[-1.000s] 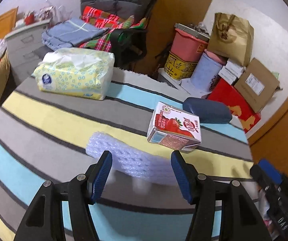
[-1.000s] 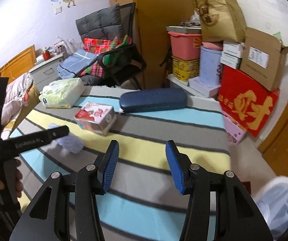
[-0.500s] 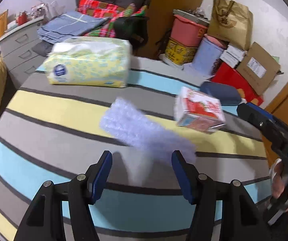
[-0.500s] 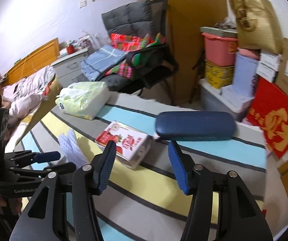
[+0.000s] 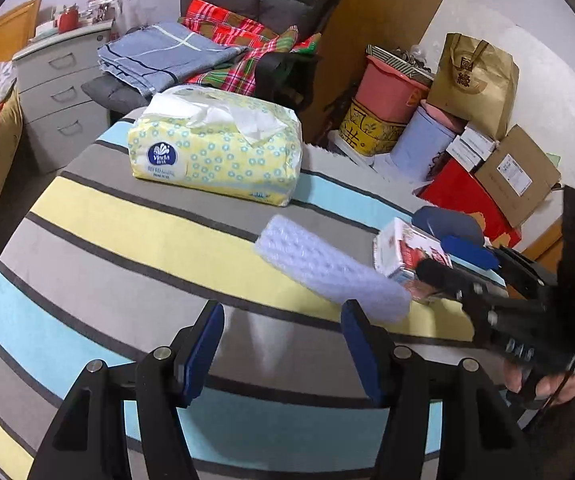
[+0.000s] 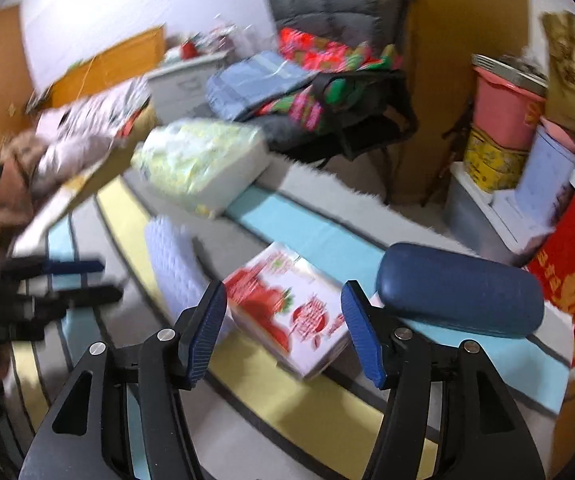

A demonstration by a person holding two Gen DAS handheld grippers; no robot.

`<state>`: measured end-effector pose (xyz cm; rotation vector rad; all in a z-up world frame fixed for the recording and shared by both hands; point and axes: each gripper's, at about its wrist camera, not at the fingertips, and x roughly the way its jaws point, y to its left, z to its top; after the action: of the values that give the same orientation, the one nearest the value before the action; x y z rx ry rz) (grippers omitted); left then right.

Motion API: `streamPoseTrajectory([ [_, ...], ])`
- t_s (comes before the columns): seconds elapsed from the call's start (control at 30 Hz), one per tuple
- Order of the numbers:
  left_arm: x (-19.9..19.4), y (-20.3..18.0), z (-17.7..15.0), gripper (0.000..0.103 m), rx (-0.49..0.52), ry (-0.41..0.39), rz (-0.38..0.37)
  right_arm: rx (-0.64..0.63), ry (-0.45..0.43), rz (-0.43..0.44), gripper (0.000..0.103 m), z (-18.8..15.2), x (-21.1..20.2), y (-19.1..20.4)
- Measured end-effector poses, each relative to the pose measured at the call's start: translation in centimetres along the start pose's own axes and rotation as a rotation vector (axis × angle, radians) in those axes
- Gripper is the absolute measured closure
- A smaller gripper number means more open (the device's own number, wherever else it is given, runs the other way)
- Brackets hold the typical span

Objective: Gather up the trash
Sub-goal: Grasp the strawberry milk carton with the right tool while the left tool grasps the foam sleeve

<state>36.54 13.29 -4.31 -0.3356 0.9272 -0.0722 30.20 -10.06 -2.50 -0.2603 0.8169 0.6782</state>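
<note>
A pale bubble-wrap strip (image 5: 327, 268) lies on the striped table (image 5: 127, 240), just ahead and to the right of my left gripper (image 5: 281, 336), which is open and holds nothing. A strawberry drink carton (image 6: 287, 308) lies on its side straight ahead of my right gripper (image 6: 283, 320). That gripper's jaws are opening, with the carton's near end in line between them and the pads not pressing on it. In the left wrist view the right gripper (image 5: 447, 260) reaches the carton (image 5: 401, 250) from the right. The right wrist view is blurred and shows the bubble wrap (image 6: 175, 260) and the left gripper (image 6: 87, 280).
A yellow tissue pack (image 5: 215, 152) sits at the table's far side. A dark blue glasses case (image 6: 459, 292) lies right of the carton. Behind the table stand a chair with folded cloths (image 5: 247, 40), a drawer unit (image 5: 63, 92), and stacked boxes, tubs and a paper bag (image 5: 475, 80).
The left gripper has slid so the bubble wrap now lies off to its right. The right gripper has swung left onto the carton, rolled, and its jaws stand wider.
</note>
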Motion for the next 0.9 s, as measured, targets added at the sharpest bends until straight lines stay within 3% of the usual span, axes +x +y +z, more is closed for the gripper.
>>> streamPoseTrajectory([
  [0.13, 0.0, -0.2, 0.4, 0.042, -0.019, -0.016, -0.011, -0.036, 0.014, 0.007, 0.041, 0.4, 0.0, -0.2],
  [0.3, 0.6, -0.8, 1.4, 0.042, -0.053, -0.025, -0.018, -0.079, 0.025, -0.064, 0.041, 1.0, 0.9, -0.3],
  [0.6, 4.4, -1.5, 1.8, 0.042, -0.088, 0.043, -0.019, -0.070, 0.049, -0.084, 0.041, 1.2, 0.8, -0.9],
  [0.73, 4.7, -2.0, 1.9, 0.042, -0.089, 0.049, 0.007, -0.105, 0.062, -0.120, 0.032, 1.0, 1.6, -0.6],
  [0.8, 4.7, -2.0, 1.9, 0.046, -0.077, 0.055, 0.010, -0.109, 0.055, -0.118, 0.032, 1.1, 1.7, -0.5],
  [0.9, 4.6, -1.1, 2.1, 0.064, -0.093, 0.075, -0.049, -0.078, 0.057, -0.111, 0.032, 1.4, 1.9, -1.0],
])
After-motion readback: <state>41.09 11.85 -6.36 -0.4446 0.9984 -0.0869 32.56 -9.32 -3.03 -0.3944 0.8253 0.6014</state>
